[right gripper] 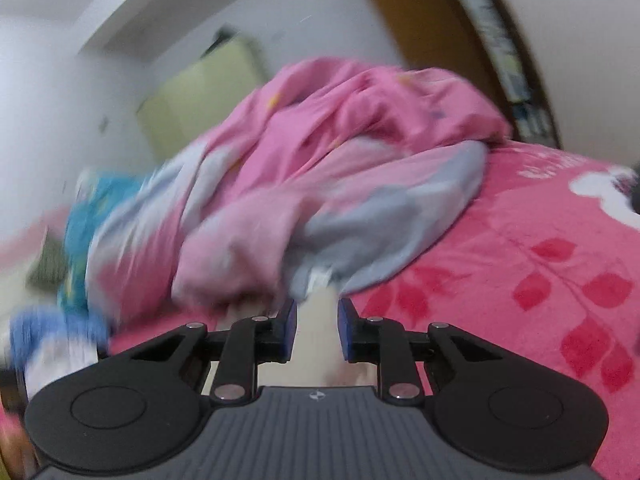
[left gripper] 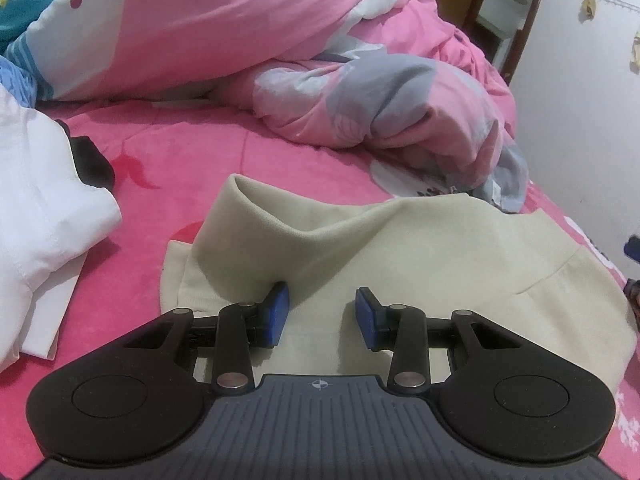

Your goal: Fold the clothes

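Observation:
A cream garment (left gripper: pixel 400 248) lies loosely folded on the pink bed cover (left gripper: pixel 180 152), one edge standing up in a rolled fold. My left gripper (left gripper: pixel 322 314) hovers low over its near part. The blue pads (left gripper: pixel 276 314) stand apart with nothing pinched between them, and the raised fold brushes the left finger. In the blurred right wrist view, my right gripper (right gripper: pixel 318 328) has its pads close together. Pale cream cloth (right gripper: pixel 318 344) shows in the gap and under the fingers. Blur hides whether the pads press on it.
A bunched pink, white and grey duvet (left gripper: pixel 360 92) fills the far side of the bed and rises just ahead of the right gripper as the duvet (right gripper: pixel 320 184). White clothing (left gripper: pixel 44 208) and a dark item (left gripper: pixel 90 160) lie at the left. A wall (left gripper: pixel 580 120) borders the bed on the right.

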Demonstrator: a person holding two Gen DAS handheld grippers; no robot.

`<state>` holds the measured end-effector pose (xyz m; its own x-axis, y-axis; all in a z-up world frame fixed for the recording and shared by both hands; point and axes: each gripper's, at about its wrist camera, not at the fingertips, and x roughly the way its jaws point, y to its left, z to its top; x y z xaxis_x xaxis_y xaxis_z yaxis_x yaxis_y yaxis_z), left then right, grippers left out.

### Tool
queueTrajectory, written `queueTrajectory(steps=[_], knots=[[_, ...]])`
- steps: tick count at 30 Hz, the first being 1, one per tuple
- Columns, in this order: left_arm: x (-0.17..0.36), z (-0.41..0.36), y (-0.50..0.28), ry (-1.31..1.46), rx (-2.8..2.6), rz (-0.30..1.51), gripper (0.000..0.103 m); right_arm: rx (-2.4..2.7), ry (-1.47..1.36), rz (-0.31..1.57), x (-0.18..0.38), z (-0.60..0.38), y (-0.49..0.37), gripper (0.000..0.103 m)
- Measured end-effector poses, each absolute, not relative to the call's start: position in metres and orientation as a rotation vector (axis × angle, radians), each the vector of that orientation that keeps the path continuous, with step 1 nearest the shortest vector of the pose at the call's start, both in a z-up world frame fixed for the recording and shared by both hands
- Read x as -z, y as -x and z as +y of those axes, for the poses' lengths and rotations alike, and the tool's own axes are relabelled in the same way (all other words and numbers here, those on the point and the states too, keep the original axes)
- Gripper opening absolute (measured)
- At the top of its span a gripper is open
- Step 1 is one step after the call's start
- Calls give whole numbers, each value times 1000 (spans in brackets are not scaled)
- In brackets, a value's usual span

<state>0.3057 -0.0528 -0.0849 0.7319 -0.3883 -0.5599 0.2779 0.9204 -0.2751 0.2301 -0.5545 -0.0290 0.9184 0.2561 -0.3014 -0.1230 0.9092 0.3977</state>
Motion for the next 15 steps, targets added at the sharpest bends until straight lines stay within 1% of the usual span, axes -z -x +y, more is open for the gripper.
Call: queueTrajectory(steps=[3, 6, 8, 9, 10, 11, 13, 15], knots=[[85, -53, -305, 175, 368, 651, 38, -263, -271, 399, 26, -527, -249, 25], [86, -52, -305, 176, 370, 649, 38, -217, -223, 545, 46, -513, -280, 25], [86, -51, -305, 181, 376, 648, 38, -131, -204, 623, 65, -515, -297, 22], [86, -50, -305, 182, 379, 650, 38, -54, -248, 622, 77, -528, -295, 24], [86, -49, -306, 182, 383, 652, 38, 24, -292, 620, 88, -541, -293, 28], [85, -49, -306, 177, 386, 656, 38, 62, -371, 585, 90, -553, -279, 26], [82, -48, -305, 180, 387, 662, 38, 136, -528, 511, 94, -578, -251, 26], [76, -42, -301, 206, 378, 662, 40, 227, -499, 425, 83, -582, -222, 26]])
